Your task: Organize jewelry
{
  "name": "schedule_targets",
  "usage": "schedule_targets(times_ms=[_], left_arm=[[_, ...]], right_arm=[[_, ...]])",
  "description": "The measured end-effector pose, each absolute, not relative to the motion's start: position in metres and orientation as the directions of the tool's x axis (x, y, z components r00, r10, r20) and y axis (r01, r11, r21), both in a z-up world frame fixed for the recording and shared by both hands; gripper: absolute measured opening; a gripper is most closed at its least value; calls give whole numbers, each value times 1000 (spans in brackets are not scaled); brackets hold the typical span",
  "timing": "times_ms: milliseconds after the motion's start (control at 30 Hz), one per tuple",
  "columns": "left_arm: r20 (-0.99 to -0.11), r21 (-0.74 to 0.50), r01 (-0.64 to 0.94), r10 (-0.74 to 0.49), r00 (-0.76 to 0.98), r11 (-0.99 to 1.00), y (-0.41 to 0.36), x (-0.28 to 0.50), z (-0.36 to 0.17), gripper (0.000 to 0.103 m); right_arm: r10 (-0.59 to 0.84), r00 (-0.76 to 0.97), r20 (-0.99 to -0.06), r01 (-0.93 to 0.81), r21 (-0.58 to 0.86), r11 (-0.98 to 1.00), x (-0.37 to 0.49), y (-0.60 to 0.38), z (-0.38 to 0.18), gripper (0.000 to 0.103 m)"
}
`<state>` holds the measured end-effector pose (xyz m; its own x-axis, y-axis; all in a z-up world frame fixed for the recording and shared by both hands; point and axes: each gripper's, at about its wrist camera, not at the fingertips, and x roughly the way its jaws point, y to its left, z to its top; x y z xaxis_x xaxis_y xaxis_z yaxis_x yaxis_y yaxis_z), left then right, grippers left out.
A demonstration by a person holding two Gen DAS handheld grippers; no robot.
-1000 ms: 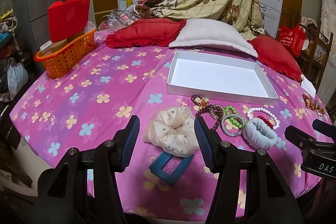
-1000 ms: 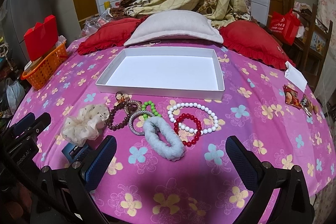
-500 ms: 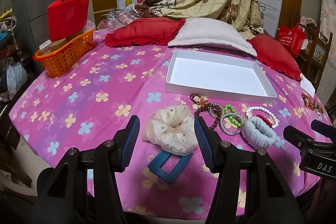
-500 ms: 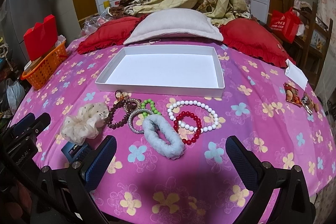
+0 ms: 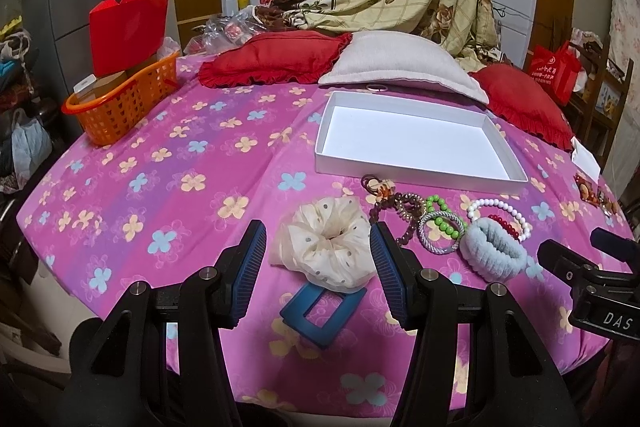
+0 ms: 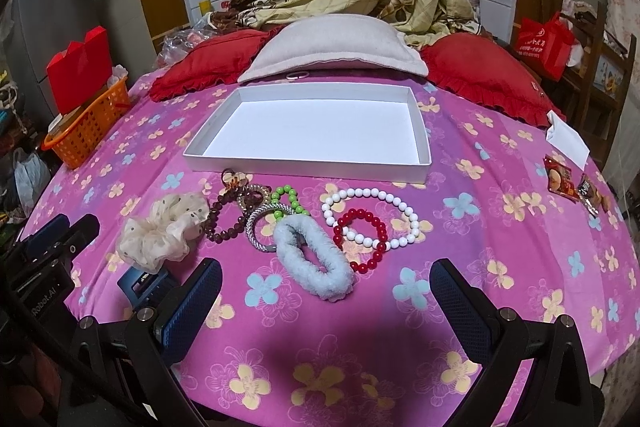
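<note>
blue hair clip (image 6: 140, 285) half hidden behind left claw (image 6: 60, 239), cream scrunchie (image 6: 158, 231)

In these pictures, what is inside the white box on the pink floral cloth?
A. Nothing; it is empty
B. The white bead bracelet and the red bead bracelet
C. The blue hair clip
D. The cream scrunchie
A: the white box shows only its bare white floor, while the white bead bracelet, red bead bracelet, cream scrunchie and blue hair clip all lie on the cloth in front of it.
</note>
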<state>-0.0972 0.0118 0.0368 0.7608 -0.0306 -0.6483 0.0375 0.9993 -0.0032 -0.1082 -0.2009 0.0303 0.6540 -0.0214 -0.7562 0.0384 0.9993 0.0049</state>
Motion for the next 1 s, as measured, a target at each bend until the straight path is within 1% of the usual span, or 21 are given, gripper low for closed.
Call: schedule_targets(times_ms=[367,567,733,767,900,933,1000], left_arm=[[-660,-11,43,-40,750,999,10,-98,34,54],[-688,-73,51,-87,721,996,32,-88,38,54],[-713,-102,70,-122,690,992,55,-80,42,54],[-719,-107,78,-132,683,991,58,-80,41,55],[-750,-139,166,-213,626,976,58,-84,30,67],[-762,-144,197,-235,604,970,55,-86,26,70],[-778,-141,247,-261,572,959,50,-91,17,73]], right_arm=[[-30,637,-770,30,-13,999,-107,-200,29,103],[-18,627,-778,12,-13,1000,-104,-203,27,103],[30,612,-790,-31,15,999,-99,-203,19,103],[54,607,-793,-48,32,998,-98,-202,17,103],[190,571,-799,-152,124,981,-90,-184,12,102],[214,565,-797,-175,139,975,-88,-178,12,99],[267,553,-789,-219,171,961,-79,-167,12,97]])
